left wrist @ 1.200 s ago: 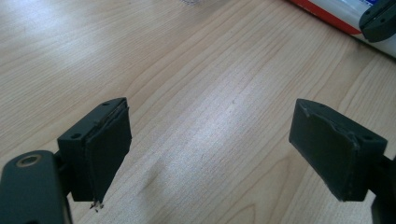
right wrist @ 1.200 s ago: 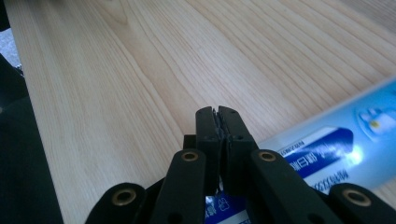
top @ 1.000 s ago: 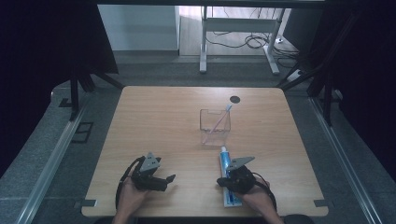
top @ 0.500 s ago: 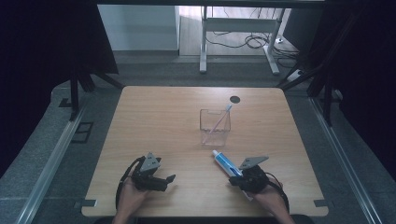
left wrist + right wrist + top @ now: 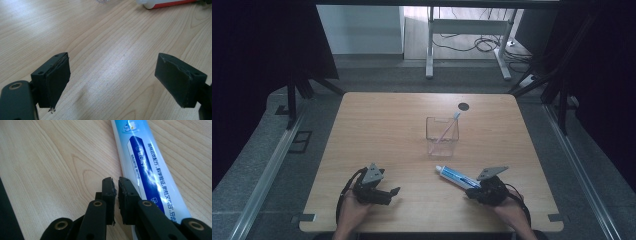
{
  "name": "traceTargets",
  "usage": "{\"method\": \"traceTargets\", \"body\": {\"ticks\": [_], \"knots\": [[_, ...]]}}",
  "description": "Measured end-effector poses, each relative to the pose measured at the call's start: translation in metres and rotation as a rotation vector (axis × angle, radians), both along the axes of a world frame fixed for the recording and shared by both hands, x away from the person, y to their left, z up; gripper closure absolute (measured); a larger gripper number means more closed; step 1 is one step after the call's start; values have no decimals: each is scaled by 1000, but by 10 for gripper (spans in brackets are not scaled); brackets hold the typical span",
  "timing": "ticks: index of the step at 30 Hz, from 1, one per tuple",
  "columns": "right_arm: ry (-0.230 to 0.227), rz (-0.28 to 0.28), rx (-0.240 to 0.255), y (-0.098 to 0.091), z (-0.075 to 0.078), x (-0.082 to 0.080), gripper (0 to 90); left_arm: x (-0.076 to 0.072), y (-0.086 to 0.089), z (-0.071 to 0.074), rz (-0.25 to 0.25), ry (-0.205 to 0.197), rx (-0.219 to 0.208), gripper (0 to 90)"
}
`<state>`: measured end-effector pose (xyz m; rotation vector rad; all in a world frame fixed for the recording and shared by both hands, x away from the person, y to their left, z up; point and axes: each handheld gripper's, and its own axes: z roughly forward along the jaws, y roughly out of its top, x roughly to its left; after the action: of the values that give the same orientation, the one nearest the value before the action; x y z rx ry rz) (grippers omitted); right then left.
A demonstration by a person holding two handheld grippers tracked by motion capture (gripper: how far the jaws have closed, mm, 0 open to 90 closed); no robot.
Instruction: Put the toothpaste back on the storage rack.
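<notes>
Wooden table (image 5: 377,130) before you. Your right gripper (image 5: 115,185) has its jaws almost together, just parting, with nothing between them; the toothpaste tube (image 5: 146,167) lies flat just beside them. Your left gripper (image 5: 112,80) hovers with jaws wide apart, holding nothing.

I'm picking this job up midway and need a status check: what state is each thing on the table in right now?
Toothpaste tube: lying flat on the table, cap on, beside the right jaws, not gripped.
Clear cup: upright.
Toothbrush: leaning inside the cup, head up.
Left hand-held gripper: jaws wide open, nothing between them.
Right hand-held gripper: jaws nearly shut, narrow gap, nothing between them; they have just been opening slightly.
</notes>
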<state>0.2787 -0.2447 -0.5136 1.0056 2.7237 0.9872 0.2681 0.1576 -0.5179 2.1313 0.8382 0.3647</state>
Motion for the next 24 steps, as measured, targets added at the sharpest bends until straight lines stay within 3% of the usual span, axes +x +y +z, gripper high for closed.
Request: {"method": "traceTargets", "body": {"ticks": [6, 16, 24], "knots": [[-13, 20, 2, 1, 12, 0, 773, 0, 0, 0, 0, 1, -1, 132], [-21, 21, -56, 2, 28, 12, 616, 0, -1, 0, -2, 5, 2, 133], [-16, 17, -97, 6, 32, 26, 583, 0, 0, -1, -3, 5, 2, 133]]}}
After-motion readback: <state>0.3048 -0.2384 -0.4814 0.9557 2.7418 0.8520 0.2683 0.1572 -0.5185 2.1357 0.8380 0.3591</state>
